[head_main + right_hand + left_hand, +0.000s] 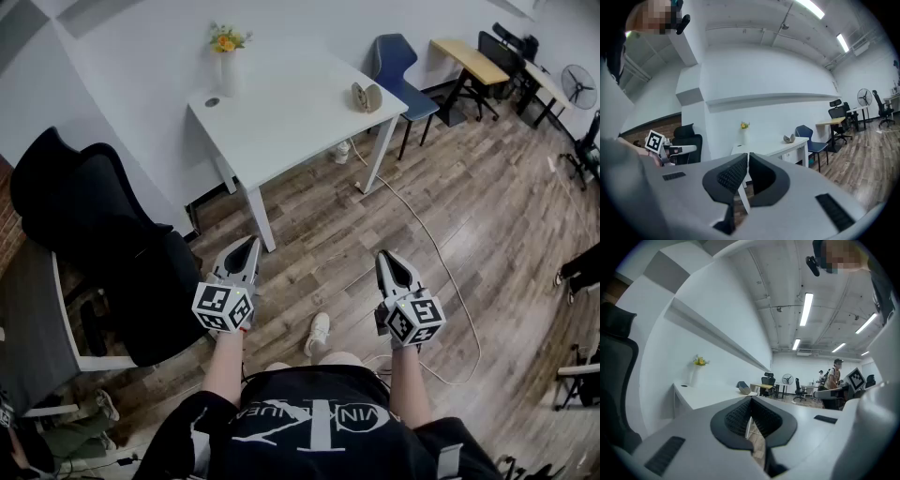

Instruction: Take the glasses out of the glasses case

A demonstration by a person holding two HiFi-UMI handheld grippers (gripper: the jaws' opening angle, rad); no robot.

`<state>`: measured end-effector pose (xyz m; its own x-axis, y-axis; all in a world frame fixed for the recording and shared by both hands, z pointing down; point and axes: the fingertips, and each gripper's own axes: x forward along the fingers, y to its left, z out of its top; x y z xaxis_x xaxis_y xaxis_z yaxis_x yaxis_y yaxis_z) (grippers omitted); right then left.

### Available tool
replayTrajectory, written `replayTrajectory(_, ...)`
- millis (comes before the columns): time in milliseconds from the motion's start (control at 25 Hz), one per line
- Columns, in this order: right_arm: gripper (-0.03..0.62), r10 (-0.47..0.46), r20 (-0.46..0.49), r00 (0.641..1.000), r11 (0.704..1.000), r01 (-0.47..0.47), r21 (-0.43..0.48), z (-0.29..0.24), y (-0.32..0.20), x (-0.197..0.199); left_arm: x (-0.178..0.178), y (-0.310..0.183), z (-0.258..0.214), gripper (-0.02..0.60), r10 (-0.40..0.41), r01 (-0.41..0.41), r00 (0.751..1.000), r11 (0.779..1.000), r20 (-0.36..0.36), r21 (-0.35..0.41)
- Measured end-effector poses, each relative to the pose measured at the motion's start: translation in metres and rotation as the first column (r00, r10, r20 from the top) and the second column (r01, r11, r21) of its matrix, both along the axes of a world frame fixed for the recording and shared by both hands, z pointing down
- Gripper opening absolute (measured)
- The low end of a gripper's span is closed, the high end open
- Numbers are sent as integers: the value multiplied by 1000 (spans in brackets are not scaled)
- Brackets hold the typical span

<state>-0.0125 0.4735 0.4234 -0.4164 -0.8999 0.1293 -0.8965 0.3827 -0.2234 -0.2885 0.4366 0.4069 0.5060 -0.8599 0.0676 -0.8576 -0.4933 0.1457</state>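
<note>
The beige glasses case (pixel 367 97) lies near the right end of the white table (pixel 281 122), far ahead of both grippers. It is small and grey in the right gripper view (pixel 789 138) and the left gripper view (pixel 744 388). I cannot make out any glasses at this distance. My left gripper (pixel 247 247) and right gripper (pixel 387 259) are held level over the wooden floor, side by side, well short of the table. Both are shut with nothing between the jaws, as the left (pixel 750 402) and right (pixel 746 156) gripper views show.
A white vase with yellow flowers (pixel 228 58) stands at the table's back left. A blue chair (pixel 401 62) is beyond the table's right end, and a black office chair (pixel 98 230) is at my left. A white cable (pixel 424 234) runs across the floor. People stand at desks (pixel 833 380) far off.
</note>
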Motion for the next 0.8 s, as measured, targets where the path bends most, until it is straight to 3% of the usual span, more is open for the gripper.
replayTrajectory(320,31,28,30,999,999,-28,-21,10,-73,35,37,-75,-6,12,29,-29,999,1000,19,2)
replayTrajectory(800,34,-28,1,1000,997,28,-67,25,-157,58,68,-166,0,14,25,-24,999,999,38,-32)
